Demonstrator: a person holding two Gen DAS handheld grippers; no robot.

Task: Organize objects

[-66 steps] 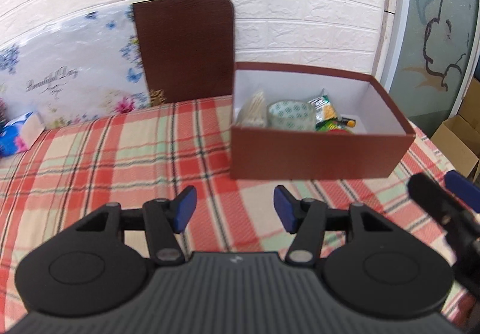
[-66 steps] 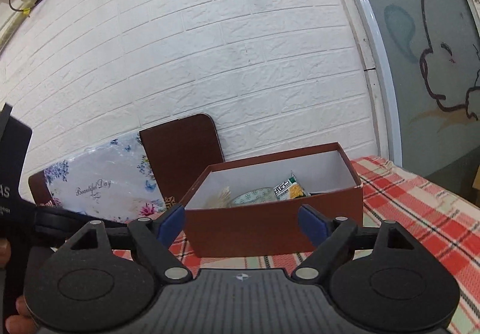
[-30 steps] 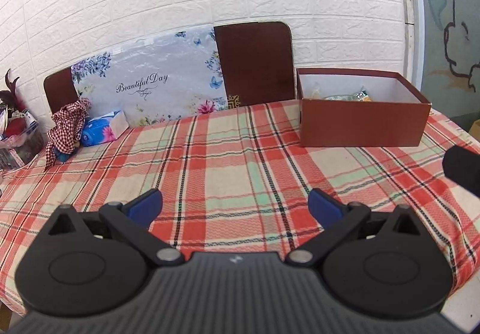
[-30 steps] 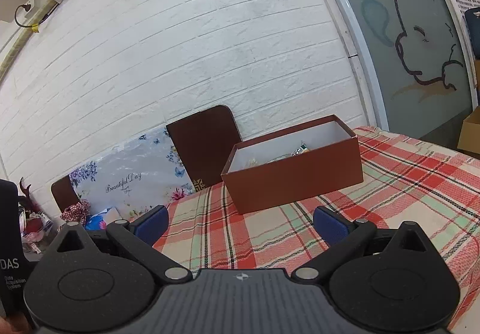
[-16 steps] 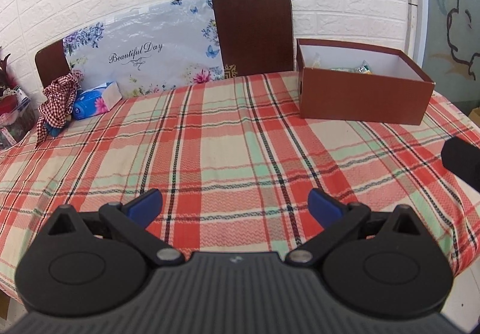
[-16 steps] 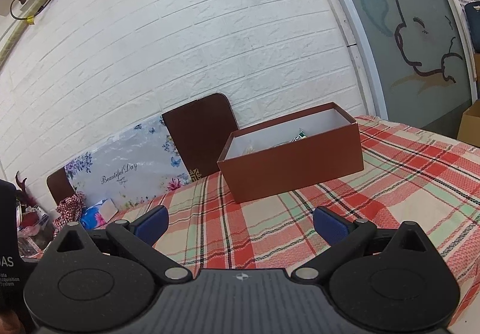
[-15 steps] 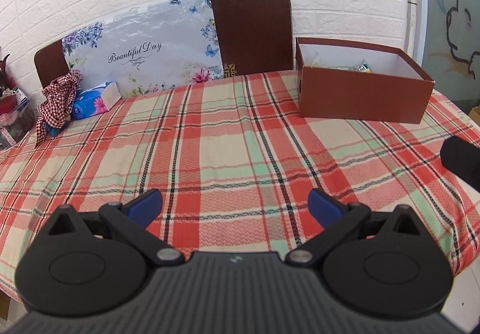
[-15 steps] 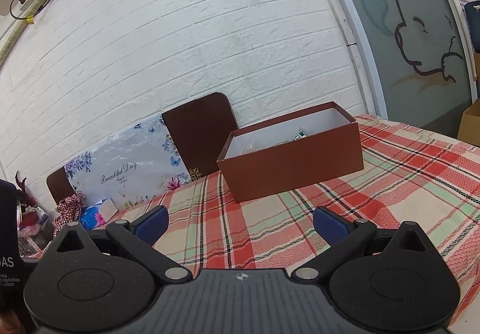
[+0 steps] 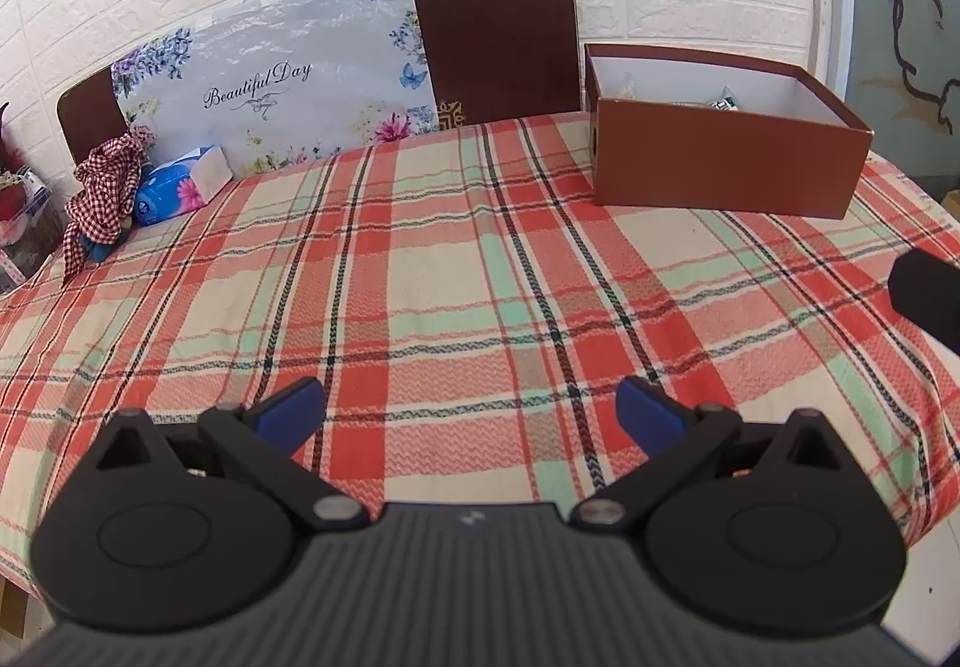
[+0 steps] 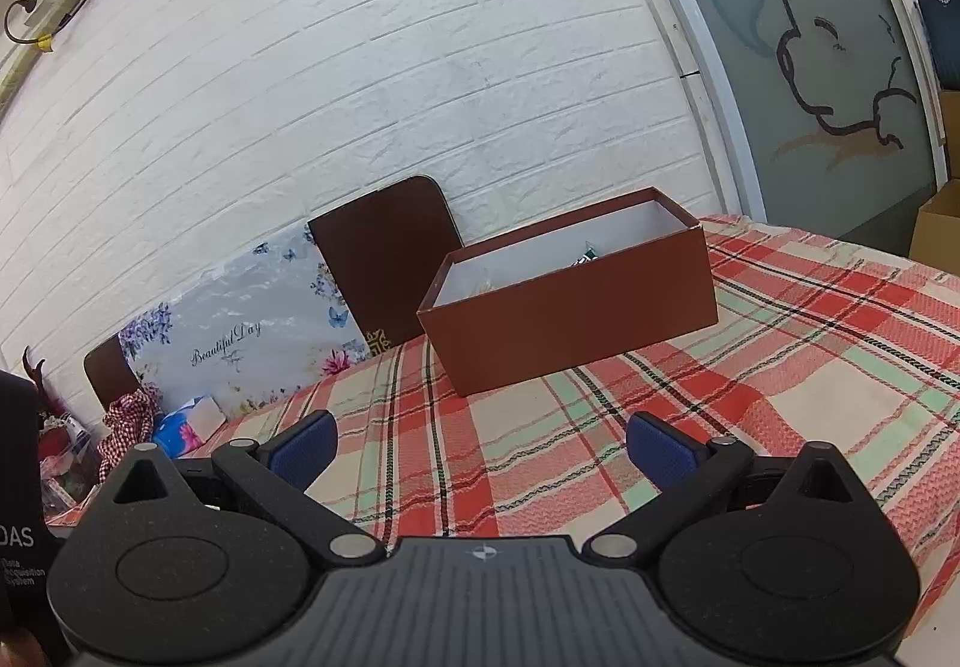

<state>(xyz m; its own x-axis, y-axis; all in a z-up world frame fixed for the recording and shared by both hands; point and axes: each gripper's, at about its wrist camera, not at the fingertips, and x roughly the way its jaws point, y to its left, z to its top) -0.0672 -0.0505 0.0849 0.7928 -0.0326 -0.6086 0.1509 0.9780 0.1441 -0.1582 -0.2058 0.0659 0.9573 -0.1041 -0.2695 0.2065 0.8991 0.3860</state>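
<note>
Brown box (image 9: 720,169); snack packet (image 9: 725,100) inside

- Left gripper (image 9: 471,409): matte black, ribbed centre housing, round discs, silver pivot screws, blue fingertip pads (image 9: 288,415).
- Right gripper (image 10: 480,448): same black build, blue pads (image 10: 660,454), small white logo.

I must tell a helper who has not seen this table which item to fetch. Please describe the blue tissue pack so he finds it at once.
Start at the plaid tablecloth and go to its far left corner, below the floral "Beautiful Day" board. The tissue pack lies there beside a red checked cloth. It alone is blue with pink flowers.
</note>
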